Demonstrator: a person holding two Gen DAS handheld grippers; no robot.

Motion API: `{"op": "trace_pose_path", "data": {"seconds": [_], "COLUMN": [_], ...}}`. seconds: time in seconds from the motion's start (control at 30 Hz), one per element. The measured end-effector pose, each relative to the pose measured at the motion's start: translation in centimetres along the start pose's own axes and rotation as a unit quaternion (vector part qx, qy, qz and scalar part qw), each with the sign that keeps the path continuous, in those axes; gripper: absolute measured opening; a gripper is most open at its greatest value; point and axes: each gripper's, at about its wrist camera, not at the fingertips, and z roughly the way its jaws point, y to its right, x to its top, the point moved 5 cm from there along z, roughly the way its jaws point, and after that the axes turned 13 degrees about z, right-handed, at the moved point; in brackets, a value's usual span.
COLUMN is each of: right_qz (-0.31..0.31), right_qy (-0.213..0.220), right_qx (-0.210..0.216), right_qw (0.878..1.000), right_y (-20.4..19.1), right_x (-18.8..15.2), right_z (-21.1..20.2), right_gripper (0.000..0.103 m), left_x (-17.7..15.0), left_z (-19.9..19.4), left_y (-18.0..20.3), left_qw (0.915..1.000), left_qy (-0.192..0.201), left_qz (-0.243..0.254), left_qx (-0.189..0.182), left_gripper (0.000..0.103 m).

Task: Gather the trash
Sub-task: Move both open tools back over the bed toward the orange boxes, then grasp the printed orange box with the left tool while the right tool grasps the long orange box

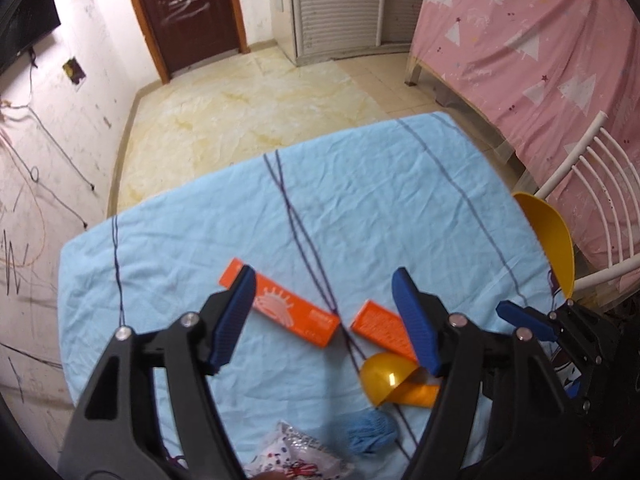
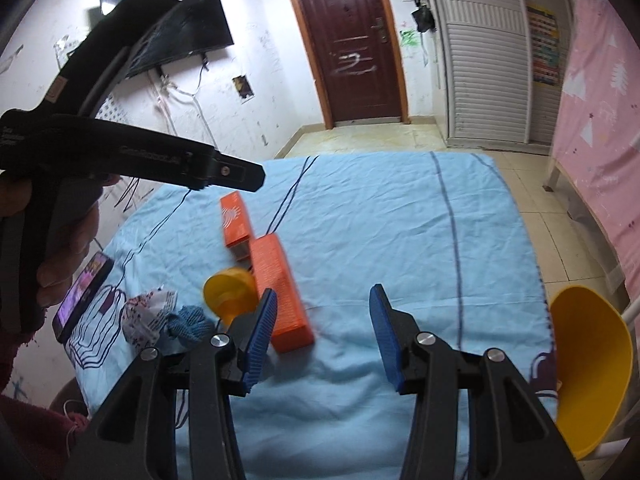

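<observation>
Two orange boxes lie on the light blue tablecloth (image 1: 360,200). The longer box (image 1: 288,312) sits under my left gripper (image 1: 326,316), which hangs open above it with nothing between its blue pads. The second box (image 1: 380,326) lies just right of it. A yellow cup (image 1: 386,376) lies on its side, near a crumpled blue rag (image 1: 372,432) and a white patterned wrapper (image 1: 296,460). My right gripper (image 2: 323,338) is open over bare cloth, with the near orange box (image 2: 280,296) beside its left pad. A yellow bin (image 2: 592,368) stands at the table's right edge.
A phone (image 2: 84,296) with a lit screen lies at the table's left edge. A hand (image 2: 68,252) holds the black left tool (image 2: 140,156). A white chair (image 1: 600,184) and a pink-covered bed (image 1: 540,40) stand to the right. Tiled floor (image 1: 248,112) lies beyond the table.
</observation>
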Motion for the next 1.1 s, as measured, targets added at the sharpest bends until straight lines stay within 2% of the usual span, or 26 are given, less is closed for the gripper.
{"op": "trace_pose_path", "data": {"seconds": [0.2,0.63,0.93,1.0,1.07,1.1], "right_qz": [-0.018,-0.048,-0.055,-0.050,-0.042,-0.040], "right_qy": [-0.019,-0.054,-0.067,-0.067,-0.067,-0.067], "right_qx": [0.007,-0.017,-0.027,-0.026,-0.024,-0.024], "right_qw": [1.000,0.997,0.996,0.996,0.997,0.997], "right_y": [-1.1,-1.5,-2.0,-1.8,-1.4,-1.2], "right_x": [-0.4,-0.3,-0.1,0.0,0.4,0.6], "right_z": [1.1,3.8,5.1,5.1,5.2,5.2], "right_gripper": [0.042,0.042,0.041,0.038,0.028,0.026], "left_x": [-1.4,-2.8,-2.3,-2.0,-1.8,-1.7], "left_z": [1.4,4.0,5.7,6.0,6.3,6.4], "left_y": [-1.2,-3.8,-3.9,-3.7,-3.5,-3.4], "left_qw": [0.9995,0.9905,0.9871,0.9872,0.9876,0.9881], "left_qy": [-0.026,-0.074,-0.088,-0.088,-0.089,-0.087], "left_qz": [-0.020,-0.107,-0.125,-0.124,-0.121,-0.120], "left_qx": [0.002,-0.045,-0.047,-0.048,-0.045,-0.042], "left_gripper": [0.067,0.067,0.067,0.067,0.067,0.067]}}
